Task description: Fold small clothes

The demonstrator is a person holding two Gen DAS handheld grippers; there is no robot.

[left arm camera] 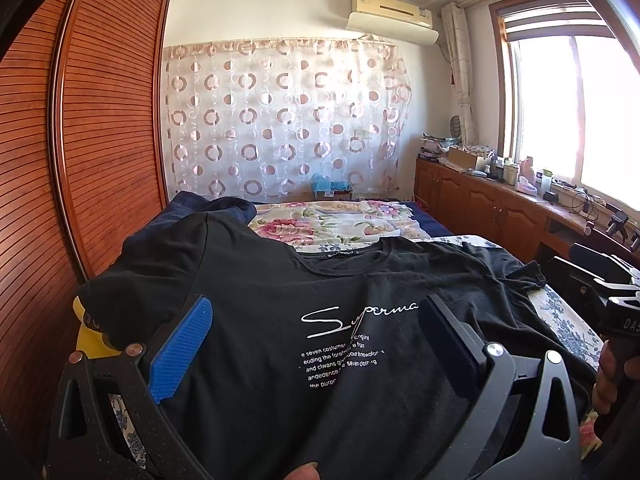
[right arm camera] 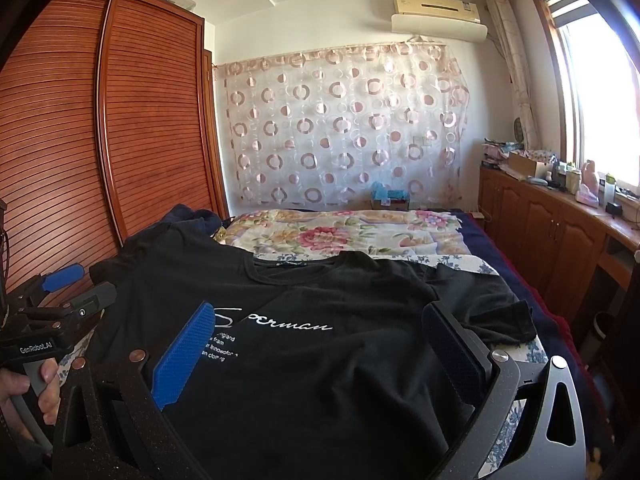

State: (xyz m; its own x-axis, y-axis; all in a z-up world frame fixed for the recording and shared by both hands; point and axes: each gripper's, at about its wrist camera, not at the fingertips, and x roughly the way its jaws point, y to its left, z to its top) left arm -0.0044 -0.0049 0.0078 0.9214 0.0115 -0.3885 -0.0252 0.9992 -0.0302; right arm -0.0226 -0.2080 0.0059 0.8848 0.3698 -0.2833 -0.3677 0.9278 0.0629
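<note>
A black T-shirt lies spread face up on a bed, its white script print readable from the near side. The collar points away toward the far wall and the hem runs toward the viewer, so the shirt's long axis runs straight ahead from both tongs. The sleeves reach out to left and right across that line.

The left tongs are spread wide, one blue pad on each side of the chest print, hovering low over the left half of the shirt and pinching nothing. The right tongs are spread wide too, over the middle and right half, with the right sleeve just beyond the right-hand pad. They hold nothing either.

The two tongs sit side by side at the hem end, about equally near the cloth; whether any pad touches the fabric is hard to judge through the curved lens. The left tongs are nearer the left sleeve and the right tongs nearer the right one, which probably suits a first fold inward across the long axis.
</note>
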